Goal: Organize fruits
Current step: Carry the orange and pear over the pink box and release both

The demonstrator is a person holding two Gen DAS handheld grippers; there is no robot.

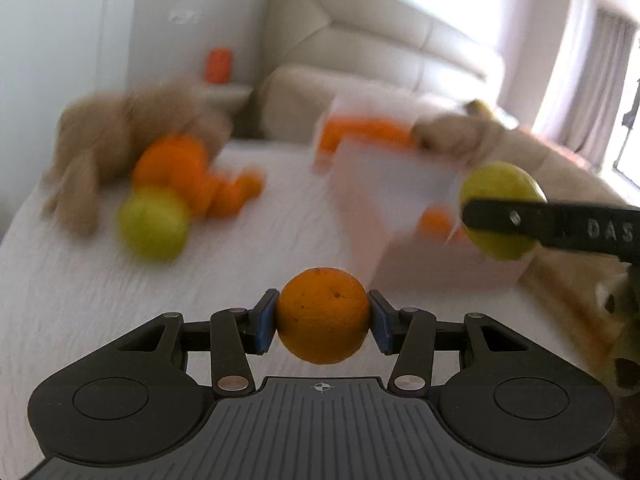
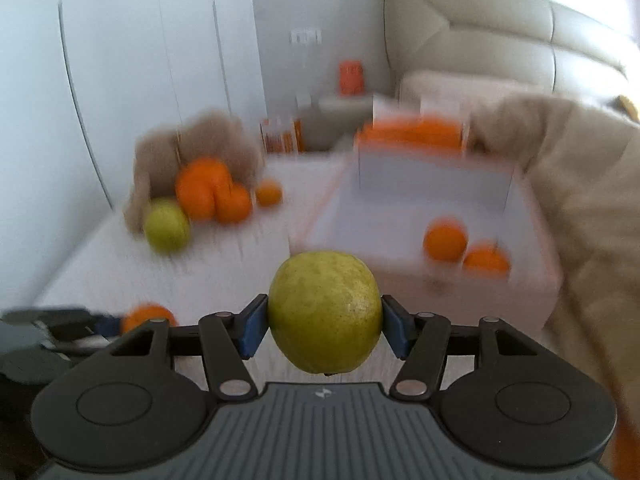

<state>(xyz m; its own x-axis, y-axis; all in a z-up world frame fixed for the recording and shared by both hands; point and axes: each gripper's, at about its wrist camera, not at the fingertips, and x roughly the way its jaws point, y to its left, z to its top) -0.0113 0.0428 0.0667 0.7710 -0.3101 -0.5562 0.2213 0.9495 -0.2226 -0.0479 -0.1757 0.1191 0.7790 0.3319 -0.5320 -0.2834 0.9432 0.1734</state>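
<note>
Your left gripper (image 1: 323, 322) is pinching an orange (image 1: 323, 316) between its blue pads (image 1: 265, 326), one pad flat on each side. The orange is round, deep in colour, with a few dark specks on the skin, and it hangs clear above the white bed (image 1: 100, 300), over its near edge.

Your right gripper (image 2: 325, 322) has a yellow-green fruit (image 2: 325, 312) squeezed between its pads (image 2: 251, 330). The skin is dull and finely speckled, and the fruit is wider than the orange, bulging well above and below the pads. It too is held in the air, above the bed's near part and just short of the white box (image 2: 472, 292). From the left camera you can see it at the right edge, crossed by one black finger (image 1: 560, 228) of your right gripper.

Both grippers point forward and slightly down toward the far side of the bed.

The box sits toward the right side of the bed with two oranges (image 2: 464, 250) in its near compartment. A loose pile of oranges (image 2: 216, 194) and another green fruit (image 2: 166, 226) lies toward the far left corner against a brown plush toy (image 2: 192, 140). Everything beyond the grippers is blurred.
</note>
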